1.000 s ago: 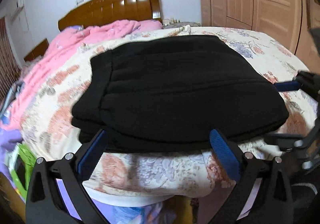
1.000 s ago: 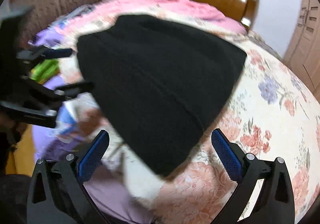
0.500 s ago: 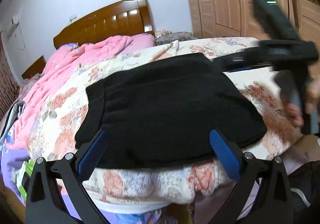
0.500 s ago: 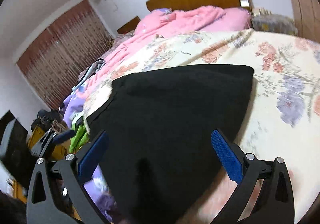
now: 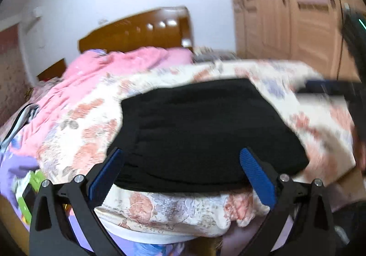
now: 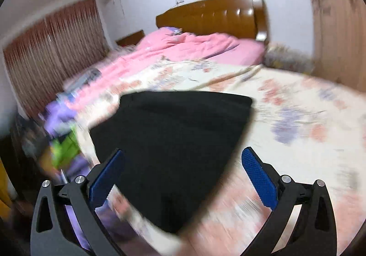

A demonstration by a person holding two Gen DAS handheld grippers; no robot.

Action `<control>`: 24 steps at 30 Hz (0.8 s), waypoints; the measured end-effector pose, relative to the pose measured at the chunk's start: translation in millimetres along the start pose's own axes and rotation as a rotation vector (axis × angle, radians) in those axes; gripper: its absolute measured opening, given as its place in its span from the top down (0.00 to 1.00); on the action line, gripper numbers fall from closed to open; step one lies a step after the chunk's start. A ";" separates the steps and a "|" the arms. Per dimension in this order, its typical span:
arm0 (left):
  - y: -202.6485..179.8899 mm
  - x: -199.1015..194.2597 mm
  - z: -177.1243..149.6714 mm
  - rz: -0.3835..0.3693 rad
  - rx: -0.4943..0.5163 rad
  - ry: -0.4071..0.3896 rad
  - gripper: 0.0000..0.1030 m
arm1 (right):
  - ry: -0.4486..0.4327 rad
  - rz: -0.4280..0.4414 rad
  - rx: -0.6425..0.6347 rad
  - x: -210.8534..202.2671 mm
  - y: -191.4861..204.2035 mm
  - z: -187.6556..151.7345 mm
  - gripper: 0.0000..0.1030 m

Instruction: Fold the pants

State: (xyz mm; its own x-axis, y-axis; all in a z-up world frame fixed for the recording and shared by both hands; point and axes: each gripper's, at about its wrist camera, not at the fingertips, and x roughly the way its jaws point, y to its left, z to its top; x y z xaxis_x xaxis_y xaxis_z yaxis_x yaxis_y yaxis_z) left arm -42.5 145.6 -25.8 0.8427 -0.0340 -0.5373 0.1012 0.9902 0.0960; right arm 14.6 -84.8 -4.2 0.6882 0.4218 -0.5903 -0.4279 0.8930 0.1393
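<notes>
The black pants lie folded into a compact stack near the foot corner of the bed, on the floral bedspread. They also show in the right wrist view. My left gripper is open and empty, raised in front of the stack's near edge. My right gripper is open and empty, above and in front of the stack's corner. The right gripper also shows blurred at the right edge of the left wrist view.
A pink quilt lies bunched toward the wooden headboard. A wardrobe stands to the right. Purple and green items sit off the bed's left side. Curtains hang at the far left.
Both grippers have pulled back and up from the folded pants, which lie still. The right gripper has swung across the right of the left wrist view. Both views are motion-blurred now.
</notes>
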 end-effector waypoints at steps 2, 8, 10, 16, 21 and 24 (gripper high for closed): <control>-2.4 -9.9 0.6 0.067 -0.064 -0.015 0.02 | 0.020 -0.054 -0.047 -18.5 7.8 -22.2 0.04; -37.9 -14.3 2.3 0.093 -0.067 -0.035 0.02 | 0.035 -0.163 -0.101 -33.4 18.4 -67.9 0.04; -47.3 -17.2 0.3 0.080 -0.087 -0.038 0.02 | -0.005 -0.182 -0.123 -39.2 22.6 -69.5 0.04; -58.6 -23.9 -6.8 0.098 -0.095 -0.045 0.01 | -0.142 -0.152 -0.204 -59.5 36.9 -68.5 0.04; -52.8 -22.9 -7.7 0.112 -0.124 -0.036 0.01 | -0.148 -0.156 -0.235 -59.4 43.4 -67.1 0.04; -51.1 -23.2 -7.8 0.113 -0.131 -0.035 0.01 | -0.142 -0.154 -0.234 -59.8 45.7 -68.7 0.04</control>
State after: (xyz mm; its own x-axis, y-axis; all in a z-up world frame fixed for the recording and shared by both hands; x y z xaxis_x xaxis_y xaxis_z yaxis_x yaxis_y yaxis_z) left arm -71.4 96.8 -24.8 0.8628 0.0759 -0.4999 -0.0631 0.9971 0.0425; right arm -86.3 -80.0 -17.1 0.8235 0.3166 -0.4708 -0.4239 0.8949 -0.1398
